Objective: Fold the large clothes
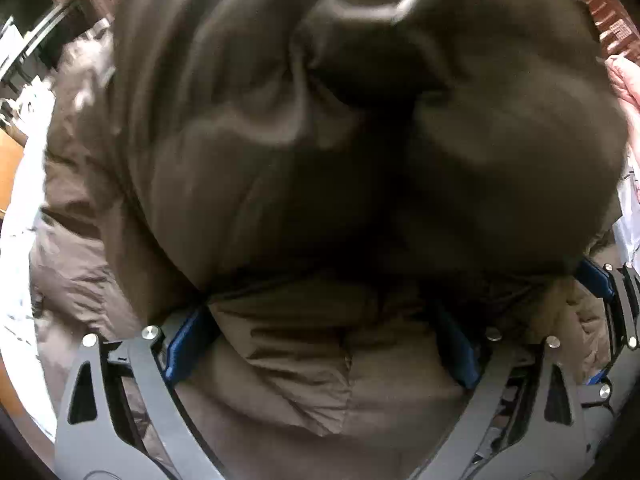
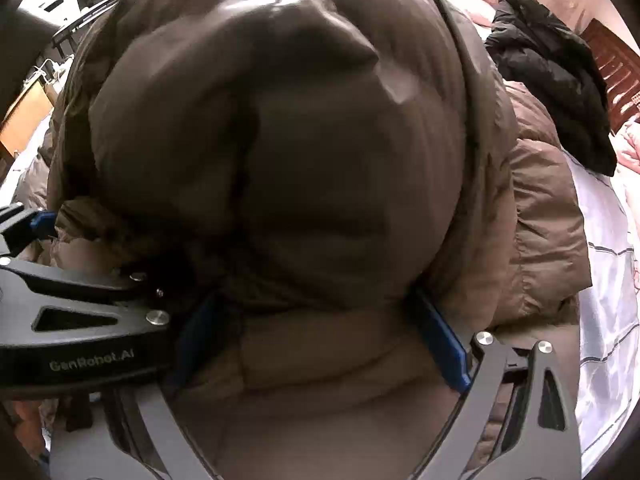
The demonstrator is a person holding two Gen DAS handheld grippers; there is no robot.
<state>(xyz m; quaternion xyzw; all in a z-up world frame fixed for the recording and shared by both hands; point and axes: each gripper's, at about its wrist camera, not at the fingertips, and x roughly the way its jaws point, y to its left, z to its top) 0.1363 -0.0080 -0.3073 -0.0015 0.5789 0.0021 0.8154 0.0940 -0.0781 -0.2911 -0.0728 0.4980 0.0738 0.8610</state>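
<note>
Nearest: left gripper and right gripper, side by side, blue pads spread wide, each filled with brown padded jacket; firm clamping not determinable from either view. Beyond: thick bulge of jacket doubled over its lower layer, lying on white bed sheet. Farthest: black garment, unfolded. Judged partway: one fold under way, flattening, further folds and second garment left.
</note>
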